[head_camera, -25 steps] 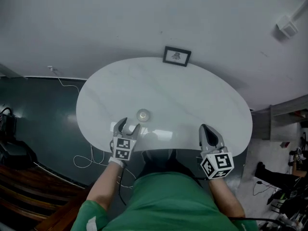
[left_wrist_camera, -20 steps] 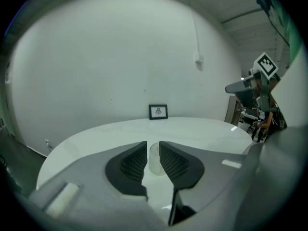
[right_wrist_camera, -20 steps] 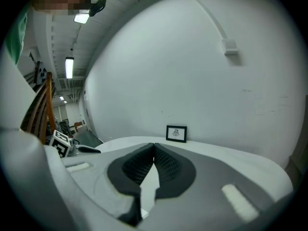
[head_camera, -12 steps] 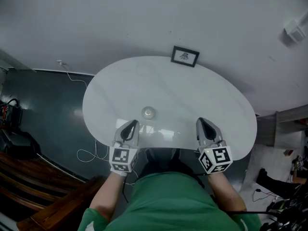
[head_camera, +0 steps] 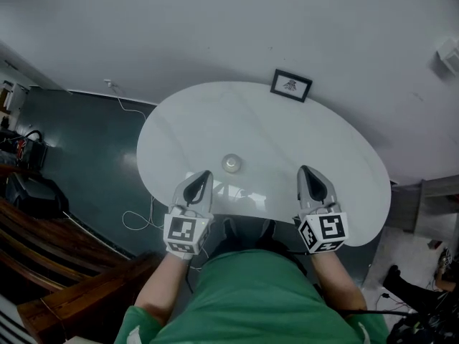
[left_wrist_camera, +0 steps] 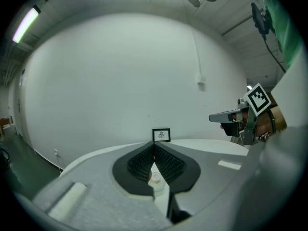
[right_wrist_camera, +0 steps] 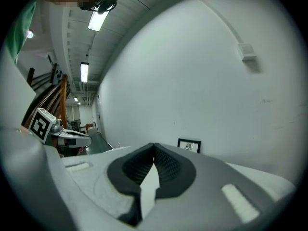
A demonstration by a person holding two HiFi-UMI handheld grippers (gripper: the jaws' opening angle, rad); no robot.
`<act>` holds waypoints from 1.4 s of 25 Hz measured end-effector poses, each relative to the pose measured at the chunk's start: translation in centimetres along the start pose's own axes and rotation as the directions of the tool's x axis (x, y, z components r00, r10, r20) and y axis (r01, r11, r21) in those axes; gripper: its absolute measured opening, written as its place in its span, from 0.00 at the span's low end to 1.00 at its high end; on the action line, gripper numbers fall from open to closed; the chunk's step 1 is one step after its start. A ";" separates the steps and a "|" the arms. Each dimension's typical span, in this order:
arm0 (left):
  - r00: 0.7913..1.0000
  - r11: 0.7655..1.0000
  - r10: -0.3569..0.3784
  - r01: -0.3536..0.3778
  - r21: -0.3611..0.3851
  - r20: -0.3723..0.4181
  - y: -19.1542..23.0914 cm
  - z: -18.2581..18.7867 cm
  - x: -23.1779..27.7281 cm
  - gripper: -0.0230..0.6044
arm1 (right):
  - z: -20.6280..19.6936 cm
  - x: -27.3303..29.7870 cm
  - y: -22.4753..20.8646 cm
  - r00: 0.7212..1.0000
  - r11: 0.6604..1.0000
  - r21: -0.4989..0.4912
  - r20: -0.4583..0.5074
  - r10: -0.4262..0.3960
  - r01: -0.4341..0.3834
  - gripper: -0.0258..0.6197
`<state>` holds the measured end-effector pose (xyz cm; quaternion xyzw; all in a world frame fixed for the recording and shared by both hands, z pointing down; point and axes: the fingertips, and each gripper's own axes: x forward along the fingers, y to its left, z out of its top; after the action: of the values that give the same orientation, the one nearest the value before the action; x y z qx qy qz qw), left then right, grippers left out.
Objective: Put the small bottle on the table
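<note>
The small bottle (head_camera: 231, 163) stands upright on the white oval table (head_camera: 287, 135), seen from above as a pale round cap. My left gripper (head_camera: 206, 174) is shut and empty, its tips a short way in front and to the left of the bottle. In the left gripper view the bottle (left_wrist_camera: 155, 178) shows through the slit below the closed jaws (left_wrist_camera: 154, 146). My right gripper (head_camera: 306, 170) is shut too, held over the table's near right part with nothing in it (right_wrist_camera: 153, 146).
A small framed picture (head_camera: 291, 85) leans against the white wall at the table's far edge. Dark floor with a white cable (head_camera: 136, 221) lies to the left. Wooden stairs (head_camera: 43, 264) are at the lower left.
My left gripper's jaws closed, empty, and drew back from the bottle, which stays standing on the table. The head view shifted, so the table sits further right.
</note>
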<state>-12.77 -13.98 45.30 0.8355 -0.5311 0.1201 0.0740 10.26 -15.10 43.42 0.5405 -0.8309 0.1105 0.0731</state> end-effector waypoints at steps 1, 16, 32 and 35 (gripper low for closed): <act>1.000 1.000 0.008 -0.008 0.004 0.004 0.1 0.3 0.0 0.05 | 0.2 0.0 0.0 1.000 1.000 -0.006 0.009 0.005 -0.005 0.04; 0.994 0.994 0.107 -0.107 -0.027 0.030 1.2 1.7 -0.5 0.05 | 2.4 0.2 0.2 0.995 0.992 -0.110 0.067 0.076 -0.068 0.04; 0.990 0.989 0.141 -0.141 -0.050 0.008 2.0 0.4 -0.5 0.05 | 2.4 0.6 0.5 0.993 0.988 -0.129 0.062 0.099 -0.090 0.04; 0.990 0.989 0.140 -0.140 -0.050 0.006 2.0 0.3 -0.3 0.05 | 2.3 0.6 0.6 0.992 0.988 -0.120 0.066 0.104 -0.095 0.04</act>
<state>-14.67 -14.62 44.94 0.7946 -0.5916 0.1079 0.0835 9.48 -16.02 41.29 0.4968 -0.8640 0.0455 0.0689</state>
